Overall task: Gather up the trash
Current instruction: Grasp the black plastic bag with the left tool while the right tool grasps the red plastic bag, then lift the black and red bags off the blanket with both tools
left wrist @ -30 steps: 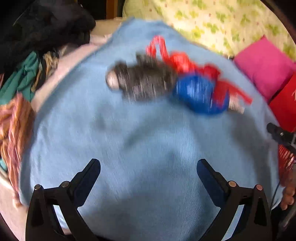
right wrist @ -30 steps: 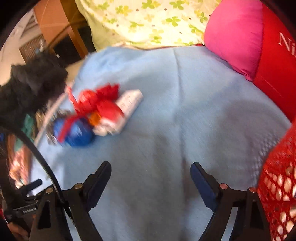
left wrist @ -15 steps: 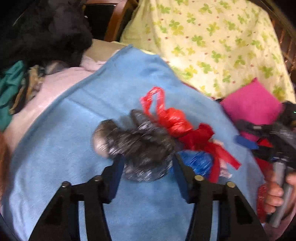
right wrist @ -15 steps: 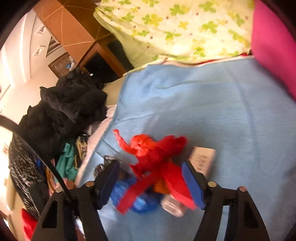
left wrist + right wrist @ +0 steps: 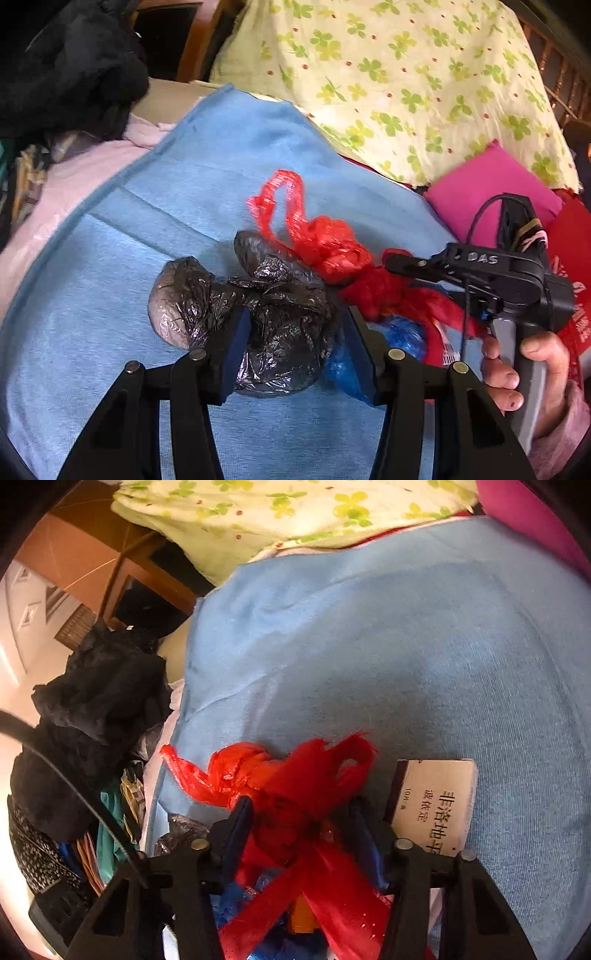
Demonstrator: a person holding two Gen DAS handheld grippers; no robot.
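Left wrist view: the left tool (image 5: 291, 343) has its 2 blue-padded fingers (image 5: 236, 350) closed partway around a crumpled black plastic bag (image 5: 273, 317), pads pressing on both sides of it as it lies on a blue blanket (image 5: 184, 192) spread over the bed. Just behind and to the right of the black bag sits a knotted red plastic bag (image 5: 328, 247), its loop handle standing up; a blue plastic bag (image 5: 402, 332) shows below the red one. The right tool (image 5: 402, 273) reaches in from the right, gripped by a hand (image 5: 524, 373) in a pink sleeve, its tip against the red plastic. A clover-print pillow (image 5: 406, 74) and a pink cushion (image 5: 491, 184) lie beyond; dark clothes (image 5: 70, 70) are heaped at the left.

Right wrist view: the right tool (image 5: 303, 834) is closing its jaws on the red plastic bag (image 5: 291, 786), which bunches between the 2 fingers and spills toward the camera; whether the pads press it yet cannot be told. A small cardboard box (image 5: 436, 801) with printed characters lies just right of the right finger on the blue blanket (image 5: 406, 646). Blue plastic (image 5: 258, 893) and a bit of the black bag (image 5: 181, 827) show beneath and left.
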